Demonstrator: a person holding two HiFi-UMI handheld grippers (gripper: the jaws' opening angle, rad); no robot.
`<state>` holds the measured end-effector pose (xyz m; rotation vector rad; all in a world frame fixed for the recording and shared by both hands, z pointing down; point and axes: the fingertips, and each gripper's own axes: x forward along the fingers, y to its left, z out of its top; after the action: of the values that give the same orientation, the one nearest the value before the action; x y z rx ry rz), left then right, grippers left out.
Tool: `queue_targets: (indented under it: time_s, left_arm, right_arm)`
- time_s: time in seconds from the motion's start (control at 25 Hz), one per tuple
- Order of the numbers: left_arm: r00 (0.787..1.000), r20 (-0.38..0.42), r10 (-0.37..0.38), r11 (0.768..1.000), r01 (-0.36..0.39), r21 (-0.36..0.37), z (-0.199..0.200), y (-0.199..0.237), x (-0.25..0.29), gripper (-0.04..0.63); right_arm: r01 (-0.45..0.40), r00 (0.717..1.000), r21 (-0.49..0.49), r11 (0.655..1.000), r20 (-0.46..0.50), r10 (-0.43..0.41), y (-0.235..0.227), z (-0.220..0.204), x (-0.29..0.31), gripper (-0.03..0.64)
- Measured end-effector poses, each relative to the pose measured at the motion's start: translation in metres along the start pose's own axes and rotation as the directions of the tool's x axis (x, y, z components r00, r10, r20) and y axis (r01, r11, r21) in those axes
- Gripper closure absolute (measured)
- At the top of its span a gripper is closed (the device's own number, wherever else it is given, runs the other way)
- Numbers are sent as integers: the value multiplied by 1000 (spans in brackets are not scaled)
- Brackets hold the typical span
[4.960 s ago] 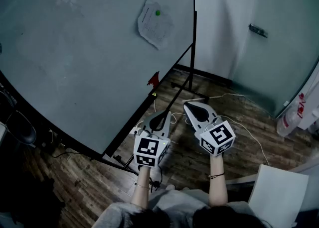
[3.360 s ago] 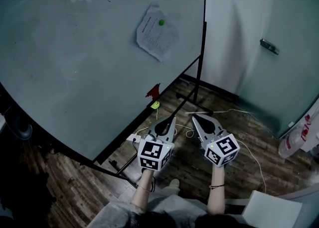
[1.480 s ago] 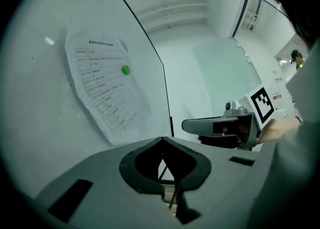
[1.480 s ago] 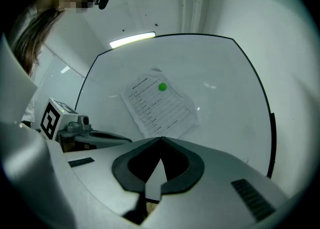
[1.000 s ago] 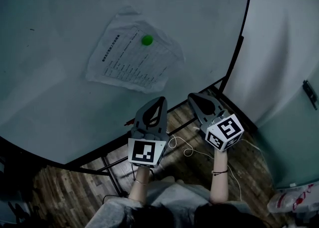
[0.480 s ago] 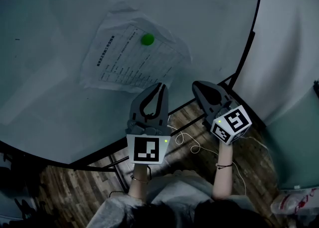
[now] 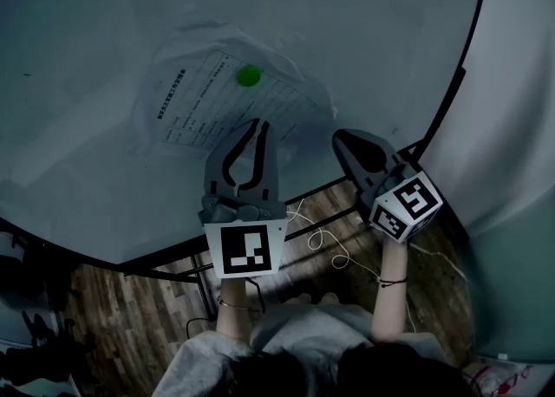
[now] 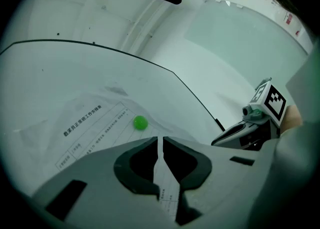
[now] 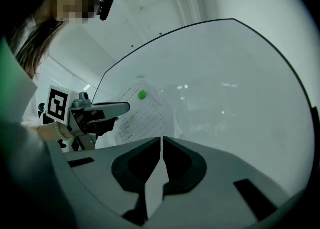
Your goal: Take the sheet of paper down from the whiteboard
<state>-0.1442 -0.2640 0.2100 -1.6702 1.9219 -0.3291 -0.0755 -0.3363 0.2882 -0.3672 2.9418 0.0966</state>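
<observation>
Head view shows the sheet of paper [image 7: 217,105] not yet down: it lies crumpled and tilted on the whiteboard [image 7: 373,22], low and toward the board's right edge, pinned by a green magnet [image 7: 249,75] near the sheet's upper edge. The left gripper [image 7: 257,125] points at the sheet's lower edge. Its jaws have just been easing apart to a thin slit with nothing between them, likely so they can take that loose edge. Whether the tips touch the paper cannot be told. The right gripper [image 7: 341,137] sits just beside the sheet's lower right corner with its jaws clenched and empty, apparently waiting. In the left gripper view the printed sheet [image 8: 90,120] and magnet [image 8: 140,122] lie right ahead of the jaws.
</observation>
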Motion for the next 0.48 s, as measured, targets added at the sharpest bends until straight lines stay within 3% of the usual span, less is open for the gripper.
queue_targets:
  time_s: [0.36, 0.48]
  left_arm:
    - [994, -51, 95, 992, -90, 93, 16, 24, 11, 506]
    - [989, -87, 117, 981, -102, 165, 19, 27, 16, 478]
  right_arm:
    - [-41, 999, 61, 997, 26, 40, -17, -2, 8, 612]
    - [-61, 998, 86, 994, 32, 58, -20, -2, 11, 540]
